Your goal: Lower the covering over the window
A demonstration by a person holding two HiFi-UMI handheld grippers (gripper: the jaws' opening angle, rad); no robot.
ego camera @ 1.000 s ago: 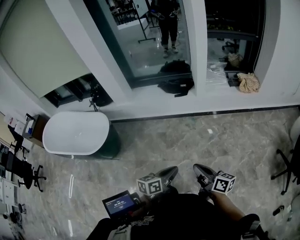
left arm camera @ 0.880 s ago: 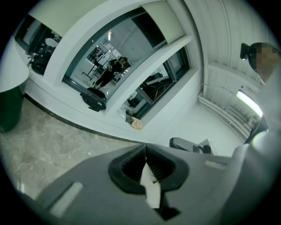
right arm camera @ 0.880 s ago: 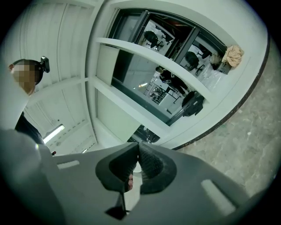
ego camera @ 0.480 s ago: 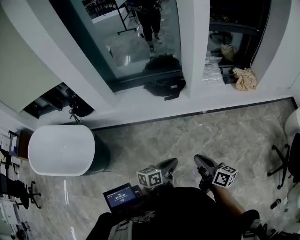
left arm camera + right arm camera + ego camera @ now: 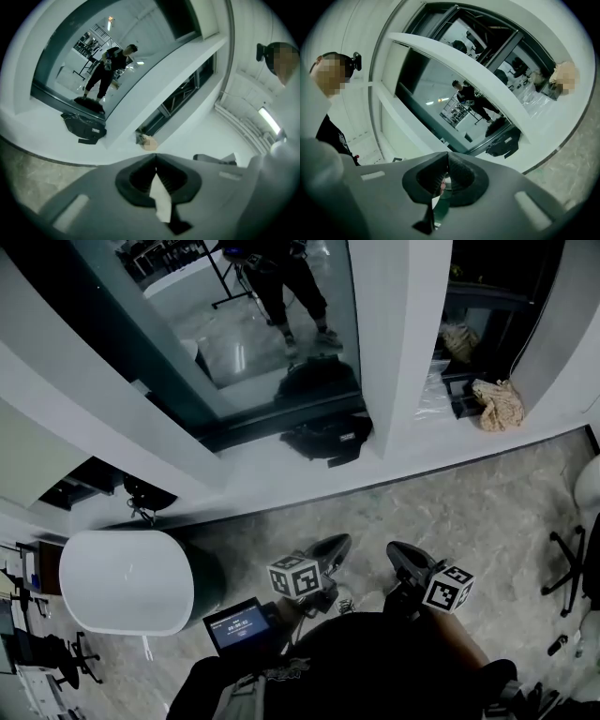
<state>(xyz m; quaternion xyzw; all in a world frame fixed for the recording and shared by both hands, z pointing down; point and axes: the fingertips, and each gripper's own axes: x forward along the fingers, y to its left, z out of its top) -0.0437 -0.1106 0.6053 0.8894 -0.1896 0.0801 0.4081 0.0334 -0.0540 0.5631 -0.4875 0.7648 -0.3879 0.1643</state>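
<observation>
Now — left gripper (image 5: 334, 547) held low, jaws together | right gripper (image 5: 400, 557) alongside, jaws together

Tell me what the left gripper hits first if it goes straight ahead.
Probably the white pillar between the windows, near its foot; nothing nearer shows before the left gripper. Depth is unclear.

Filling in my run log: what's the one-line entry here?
left gripper: shut, empty | right gripper: shut, empty | position: both held low, away from window | sill: black bag

Bathtub (image 5: 127, 579) left on floor (image 5: 450, 512) below window (image 5: 234, 324); bag (image 5: 328, 439) on sill (image 5: 272, 474) centre; cloth (image 5: 497, 404) right.
</observation>
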